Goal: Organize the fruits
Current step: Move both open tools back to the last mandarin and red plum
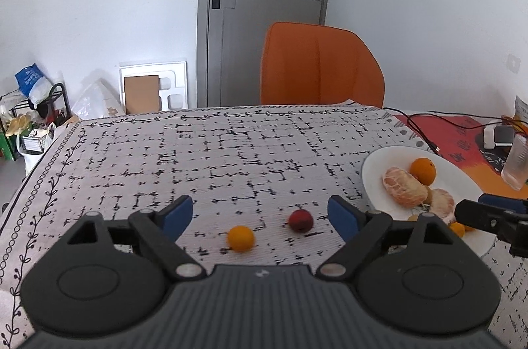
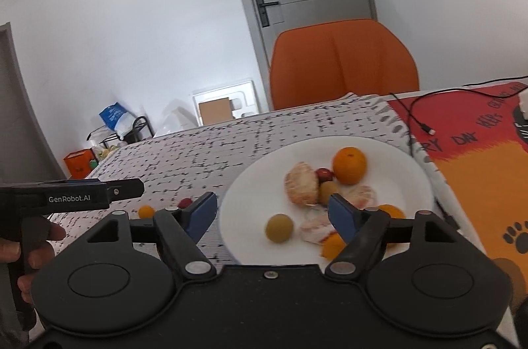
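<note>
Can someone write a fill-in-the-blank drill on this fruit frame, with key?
1. The whole unpeeled orange lies on the round white ____.
2. Off the round white plate, on the black-and-white patterned tablecloth, lie a small round orange fruit and a small dark ____ fruit.
3. Behind the table stands a chair coloured ____.
4. The left gripper has its blue-padded fingers ____, nothing between them.

Missing words: plate; red; orange; open
</note>
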A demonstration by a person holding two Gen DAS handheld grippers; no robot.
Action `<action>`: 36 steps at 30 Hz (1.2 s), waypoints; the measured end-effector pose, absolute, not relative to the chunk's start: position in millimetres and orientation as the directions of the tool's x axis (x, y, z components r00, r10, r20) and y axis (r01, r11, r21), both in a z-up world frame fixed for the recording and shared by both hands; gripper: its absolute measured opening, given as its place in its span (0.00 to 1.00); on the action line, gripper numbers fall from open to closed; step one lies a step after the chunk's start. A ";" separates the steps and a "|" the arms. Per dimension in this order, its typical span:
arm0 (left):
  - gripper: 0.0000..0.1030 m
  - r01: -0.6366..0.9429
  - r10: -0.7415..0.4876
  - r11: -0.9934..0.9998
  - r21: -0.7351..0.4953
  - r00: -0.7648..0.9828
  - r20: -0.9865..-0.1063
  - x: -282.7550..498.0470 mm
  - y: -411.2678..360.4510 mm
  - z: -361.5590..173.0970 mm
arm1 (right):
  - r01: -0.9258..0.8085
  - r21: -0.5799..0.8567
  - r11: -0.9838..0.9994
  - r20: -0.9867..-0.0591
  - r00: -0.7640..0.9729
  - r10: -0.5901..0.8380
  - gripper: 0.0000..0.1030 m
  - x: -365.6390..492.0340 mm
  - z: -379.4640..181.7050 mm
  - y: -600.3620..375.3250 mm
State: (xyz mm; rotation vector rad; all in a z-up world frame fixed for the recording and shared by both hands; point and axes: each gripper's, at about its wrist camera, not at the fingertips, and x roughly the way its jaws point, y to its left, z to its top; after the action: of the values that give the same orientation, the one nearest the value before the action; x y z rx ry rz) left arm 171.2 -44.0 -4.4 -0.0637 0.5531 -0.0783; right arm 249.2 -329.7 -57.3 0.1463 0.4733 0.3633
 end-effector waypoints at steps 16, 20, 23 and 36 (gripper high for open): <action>0.82 0.052 -0.099 0.993 -0.102 0.841 -0.532 163.7 -15.0 -18.8 | -0.405 0.174 0.897 -0.437 0.785 0.439 1.00 263.8 -60.1 -287.0; 0.75 0.063 -0.113 0.992 -0.110 0.833 -0.542 169.4 -11.8 -25.0 | -0.418 0.147 0.897 -0.454 0.777 0.436 1.00 270.2 -60.6 -280.2; 0.68 0.067 -0.125 0.990 -0.123 0.824 -0.553 174.5 -10.5 -30.1 | -0.426 0.146 0.893 -0.462 0.768 0.443 1.00 273.9 -61.8 -276.7; 0.48 0.093 -0.166 0.984 -0.153 0.791 -0.589 197.6 -12.6 -48.0 | -0.485 0.080 0.871 -0.475 0.750 0.461 0.93 290.1 -65.3 -261.2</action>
State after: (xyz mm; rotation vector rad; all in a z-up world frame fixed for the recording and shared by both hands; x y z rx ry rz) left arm 197.6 -12.6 -48.0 -0.1182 0.6438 -0.1397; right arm 290.1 -261.2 -65.3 -0.0494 0.5058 0.5166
